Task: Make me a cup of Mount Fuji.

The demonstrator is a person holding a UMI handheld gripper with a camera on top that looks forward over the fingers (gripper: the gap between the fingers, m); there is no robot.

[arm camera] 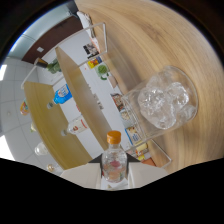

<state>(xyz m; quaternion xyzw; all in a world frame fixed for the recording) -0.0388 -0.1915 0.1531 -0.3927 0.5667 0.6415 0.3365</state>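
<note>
A small clear bottle (114,159) with an orange cap (114,136) and pale liquid inside stands between my two fingers. My gripper (114,174) is shut on the bottle, with a pale finger (82,175) pressing on each side. Beyond the fingers and off to one side, a clear plastic cup (167,99) full of ice cubes stands on the wooden table (150,35). The bottle's cap is on, and the bottle is a short way from the cup. The whole scene looks tilted in this view.
Beyond the bottle, a white shelf unit with wooden boards (82,95) holds small packets and bottles (62,92). A clear acrylic rack (131,112) with small items stands right by the cup. A white tiled wall (12,110) lies behind.
</note>
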